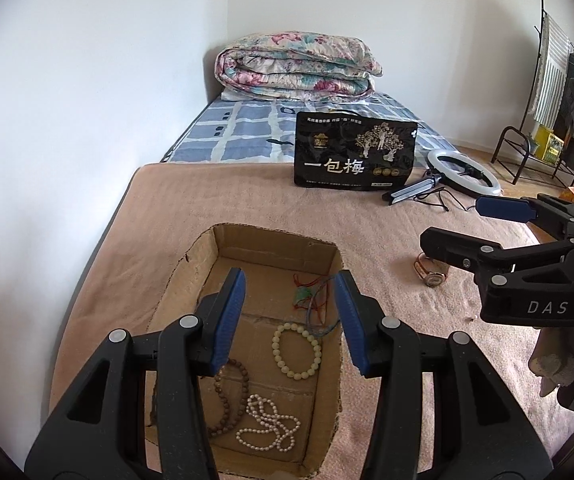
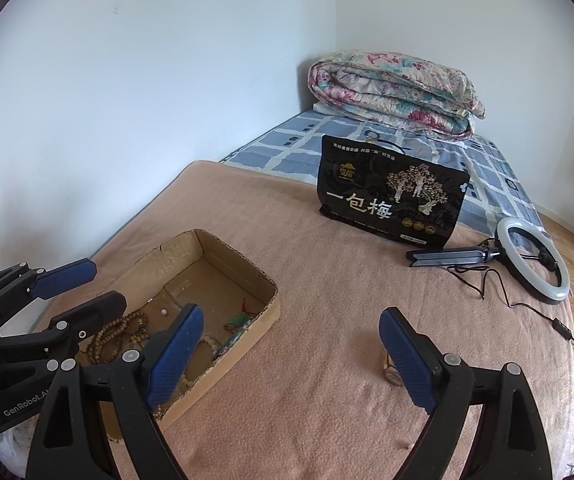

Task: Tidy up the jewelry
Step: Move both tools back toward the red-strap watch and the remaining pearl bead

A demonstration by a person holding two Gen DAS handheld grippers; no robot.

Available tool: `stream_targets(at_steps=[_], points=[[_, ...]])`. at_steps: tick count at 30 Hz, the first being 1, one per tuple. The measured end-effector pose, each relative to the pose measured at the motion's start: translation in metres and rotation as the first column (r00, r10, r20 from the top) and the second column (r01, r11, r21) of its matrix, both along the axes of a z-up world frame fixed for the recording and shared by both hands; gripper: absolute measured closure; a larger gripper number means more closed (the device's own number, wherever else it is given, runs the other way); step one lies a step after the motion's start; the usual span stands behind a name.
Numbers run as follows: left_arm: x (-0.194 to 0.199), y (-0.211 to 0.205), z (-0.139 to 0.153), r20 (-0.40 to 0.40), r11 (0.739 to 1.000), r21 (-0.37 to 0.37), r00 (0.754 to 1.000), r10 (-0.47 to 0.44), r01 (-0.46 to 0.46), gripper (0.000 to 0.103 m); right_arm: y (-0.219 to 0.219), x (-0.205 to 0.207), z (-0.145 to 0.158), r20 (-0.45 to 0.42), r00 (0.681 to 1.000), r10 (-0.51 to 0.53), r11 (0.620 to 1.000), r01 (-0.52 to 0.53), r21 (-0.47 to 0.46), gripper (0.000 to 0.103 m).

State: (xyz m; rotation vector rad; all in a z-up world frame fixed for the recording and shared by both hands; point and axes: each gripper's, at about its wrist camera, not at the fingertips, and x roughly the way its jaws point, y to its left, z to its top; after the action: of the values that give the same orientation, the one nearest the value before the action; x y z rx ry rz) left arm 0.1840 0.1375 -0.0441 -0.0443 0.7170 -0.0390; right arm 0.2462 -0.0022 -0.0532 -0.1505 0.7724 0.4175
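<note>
Low centre of the left wrist view: left hand-held gripper (image 1: 291,320), black with blue ribbed pads, jaws partly apart with nothing between them, hanging over a shallow brown cardboard tray (image 1: 203,256) sunk into the pink fleece blanket (image 1: 367,216) on the bed. Inside the tray, from upper to lower: a red cord with a small green pendant (image 1: 303,294), a pale cream bead bracelet (image 1: 297,350), a dark brown wooden bead strand (image 1: 229,400) at lower left, and a tangled white pearl necklace (image 1: 269,426) at the bottom. Right of the tray, apart from it on the blanket, a rose-gold wristwatch (image 1: 431,274), partly hidden under the lower finger of the right hand-held gripper (image 1: 451,228) entering from the right edge. Bottom of the right wrist view: right hand-held gripper (image 2: 291,340) spread wide and empty, the watch (image 2: 389,372) showing just beside the inner face of its right pad, contact not discernible. Tray (image 2: 247,264) at left centre there, left gripper (image 2: 99,284) at the left edge above it. Further up in both views: a black printed snack bag (image 1: 355,156) standing upright, a white ring light on a folded tripod (image 1: 467,172) lying to its right, a blue checked sheet (image 1: 247,128), and a folded floral quilt (image 1: 295,66) in the corner against the white wall.
</note>
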Motion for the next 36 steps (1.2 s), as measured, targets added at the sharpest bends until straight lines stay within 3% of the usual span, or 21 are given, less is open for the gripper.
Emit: stream_targets(at_steps=[6,9,18,27,36], points=[[0.0,-0.023,0.002,-0.007,0.999,-0.004,0.999,-0.036,0.036,0.056,-0.03,-0.007,0.007,0.026,0.999,-0.043,0.999,0.043,-0.004,0.011],[0.002,-0.035,0.001,-0.015,0.998,-0.007,0.998,-0.055,0.055,0.056,-0.047,-0.009,0.008,0.024,0.998,-0.064,0.998,0.064,0.002,0.0],[0.01,-0.072,-0.001,-0.034,0.993,-0.011,0.993,-0.116,0.116,0.056,-0.11,-0.016,0.004,0.021,0.99,-0.138,0.99,0.138,-0.013,0.0],[0.025,-0.108,-0.013,-0.066,0.987,-0.022,0.984,-0.163,0.162,0.055,-0.164,-0.02,-0.019,-0.014,0.981,-0.193,0.981,0.192,-0.036,0.0],[0.056,-0.136,-0.036,-0.129,0.982,-0.105,0.977,-0.17,0.157,0.055,-0.185,-0.024,-0.053,-0.069,0.982,-0.178,0.984,0.176,-0.04,0.005]])
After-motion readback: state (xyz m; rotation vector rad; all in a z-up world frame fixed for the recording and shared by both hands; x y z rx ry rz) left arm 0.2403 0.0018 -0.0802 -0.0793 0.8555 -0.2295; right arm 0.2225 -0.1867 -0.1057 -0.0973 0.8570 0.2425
